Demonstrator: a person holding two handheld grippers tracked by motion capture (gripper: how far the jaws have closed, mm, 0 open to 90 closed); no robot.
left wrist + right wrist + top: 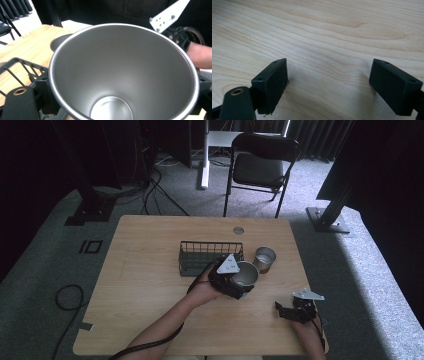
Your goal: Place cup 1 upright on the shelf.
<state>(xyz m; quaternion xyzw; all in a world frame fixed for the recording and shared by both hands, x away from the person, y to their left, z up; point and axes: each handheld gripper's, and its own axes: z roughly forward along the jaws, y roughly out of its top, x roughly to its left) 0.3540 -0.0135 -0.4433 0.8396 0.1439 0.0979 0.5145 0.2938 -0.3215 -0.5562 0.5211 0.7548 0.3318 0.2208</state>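
- High view: left gripper (239, 282) clamped on a shiny, tapered steel cup (245, 273), tilted and raised off the light wooden table (145, 275), just beside the dark wire basket (207, 256); second steel cup (264, 259) upright near the basket's right end; right gripper (286, 310) low near the table's near right corner.
- Left gripper view: held cup's open mouth (123, 72) close up, jaws pinching its sides.
- Right gripper view: jaws spread wide, nothing between, bare wood (329, 37) beneath.

Black jaws (probably matte), grey plates
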